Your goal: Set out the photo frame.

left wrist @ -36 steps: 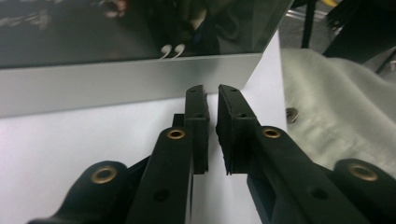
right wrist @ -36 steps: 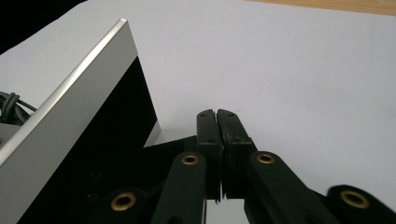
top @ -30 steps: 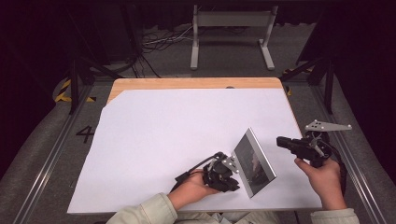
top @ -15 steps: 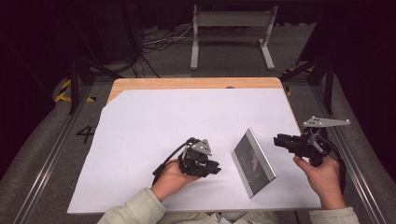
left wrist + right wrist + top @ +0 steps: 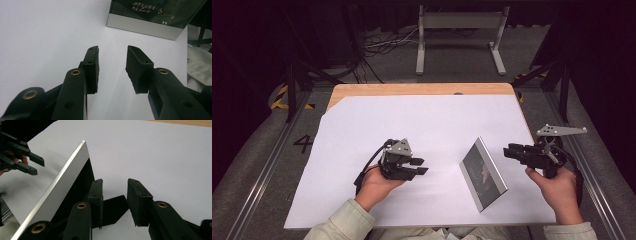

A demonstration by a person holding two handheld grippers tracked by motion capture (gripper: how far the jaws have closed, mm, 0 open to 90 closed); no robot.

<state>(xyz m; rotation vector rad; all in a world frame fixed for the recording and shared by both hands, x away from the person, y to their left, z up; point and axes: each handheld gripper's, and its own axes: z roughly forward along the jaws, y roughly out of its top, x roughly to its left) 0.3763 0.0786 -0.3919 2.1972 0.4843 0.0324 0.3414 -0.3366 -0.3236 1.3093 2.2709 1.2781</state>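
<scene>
High view: photo frame (image 5: 483, 175) standing tilted on white table sheet (image 5: 422, 125), toward near right, between both grippers and touching neither. Left gripper (image 5: 421, 166) well to its left, jaws apart, just been opening, nothing between. Right gripper (image 5: 508, 151) just beside frame's right edge, jaws parted, just been opening, likewise empty. Right gripper view: frame's back stand (image 5: 113, 208) resting on sheet.

At the centre right of the high view, the picture frame (image 5: 483, 173) has a silver border around a dark face with pale marks. The desk (image 5: 422, 89) is light wood under a white sheet (image 5: 427, 130); both tongs are black.
</scene>
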